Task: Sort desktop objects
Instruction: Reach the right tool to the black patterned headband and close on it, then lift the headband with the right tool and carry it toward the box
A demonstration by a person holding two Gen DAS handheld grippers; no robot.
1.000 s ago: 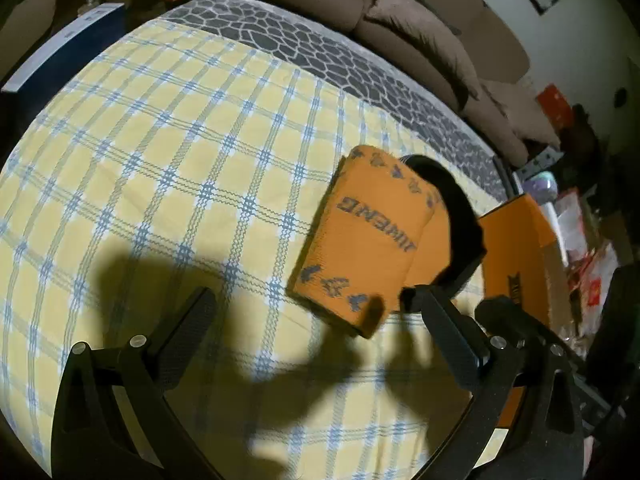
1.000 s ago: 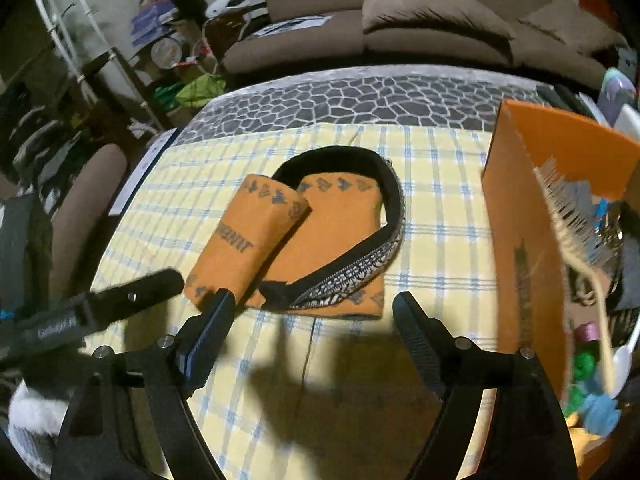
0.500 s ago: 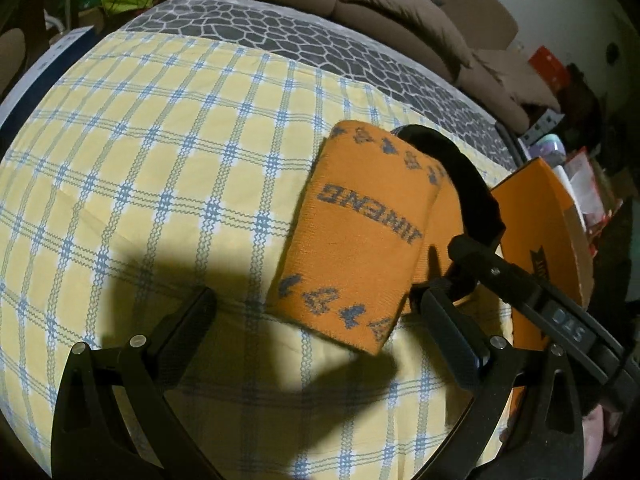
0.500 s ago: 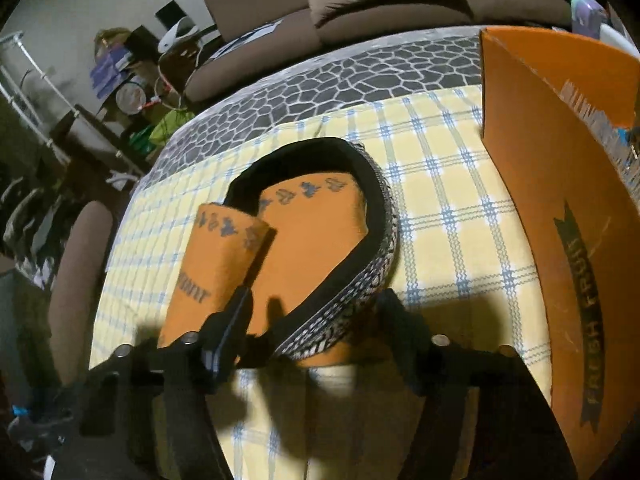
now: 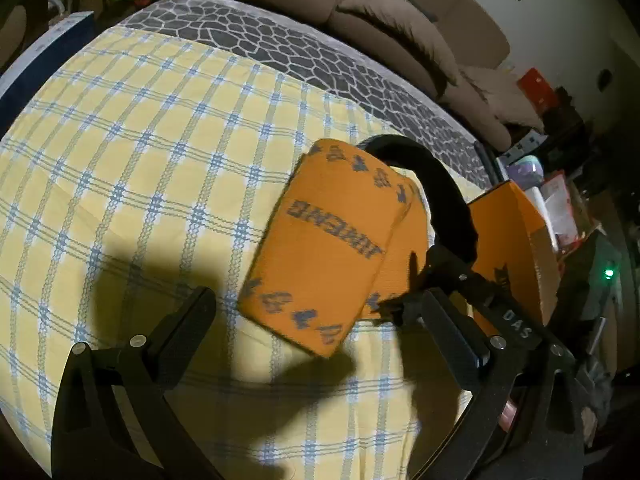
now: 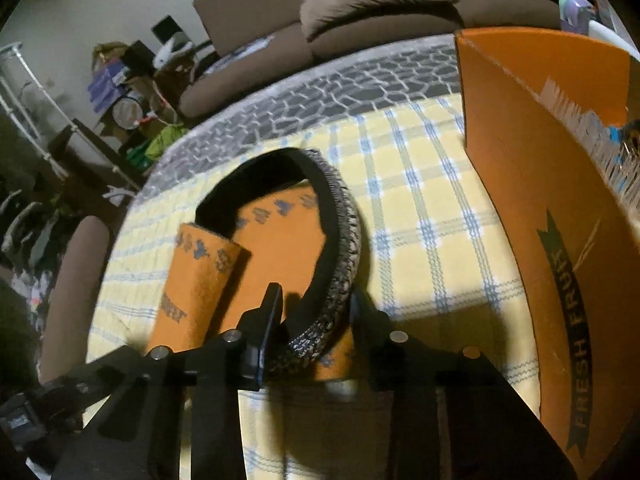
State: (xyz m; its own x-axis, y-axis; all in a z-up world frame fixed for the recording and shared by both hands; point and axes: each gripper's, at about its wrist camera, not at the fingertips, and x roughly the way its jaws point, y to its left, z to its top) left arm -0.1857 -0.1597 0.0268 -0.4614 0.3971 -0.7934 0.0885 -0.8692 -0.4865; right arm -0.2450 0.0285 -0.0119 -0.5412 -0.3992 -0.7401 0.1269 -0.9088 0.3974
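Note:
An orange folded cloth (image 5: 328,256) with blue print lies on the yellow checked tablecloth (image 5: 140,152); it also shows in the right wrist view (image 6: 200,284). A black headband (image 6: 340,240) with a patterned outer band curves over it, and shows in the left wrist view (image 5: 448,196). My right gripper (image 6: 316,312) has its fingers closed in on the headband's near end. My left gripper (image 5: 316,312) is open, its fingers on either side of the cloth's near edge, just short of it.
An orange cardboard box (image 6: 560,216) marked FRESH FRUIT stands at the right with several items inside; it shows in the left wrist view (image 5: 516,240). A brown sofa (image 6: 360,12) lies behind the table. Clutter fills the room's left side.
My right gripper has moved forward to the headband and closed its fingers onto its near end. My left gripper has come closer to the orange cloth and stays open.

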